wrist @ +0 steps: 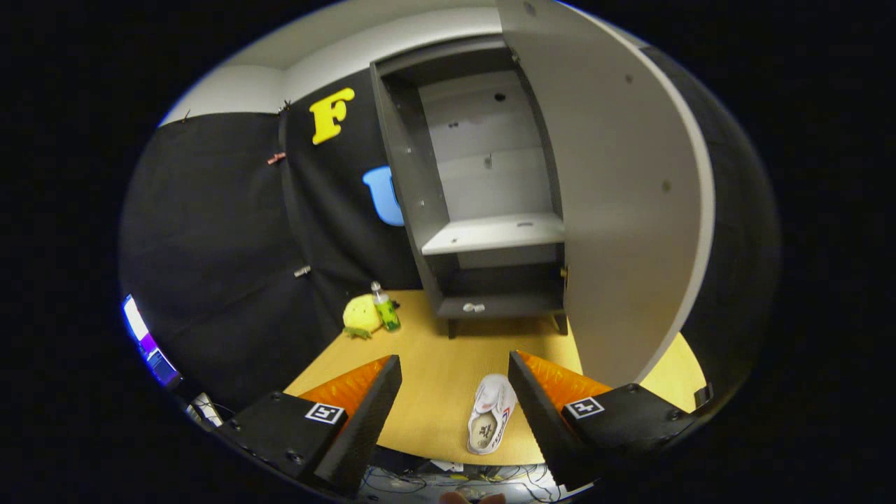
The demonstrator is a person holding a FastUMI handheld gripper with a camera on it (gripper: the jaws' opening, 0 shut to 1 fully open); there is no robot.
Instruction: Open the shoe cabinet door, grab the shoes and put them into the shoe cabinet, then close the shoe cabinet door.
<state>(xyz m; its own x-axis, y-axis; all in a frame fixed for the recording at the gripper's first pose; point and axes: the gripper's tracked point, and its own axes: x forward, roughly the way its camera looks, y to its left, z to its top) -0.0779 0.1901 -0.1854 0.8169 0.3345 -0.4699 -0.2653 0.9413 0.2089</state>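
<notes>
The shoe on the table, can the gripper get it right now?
Probably yes. The gripper is open, and the shoe lies on the table between its fingers, close to the right one. Nothing sits on or in front of the shoe, so the way looks free.

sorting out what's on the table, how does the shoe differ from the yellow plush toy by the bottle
The shoe is white and lies on its side between the fingers of the open hand-held gripper, near the table's front edge; the yellow plush toy sits far beyond the fingers, beside the green bottle at the back. The shoe is long and narrow, the toy round. The shoe lies in front of the open shoe cabinet, the toy off to its side. Both rest on the wooden table.
</notes>
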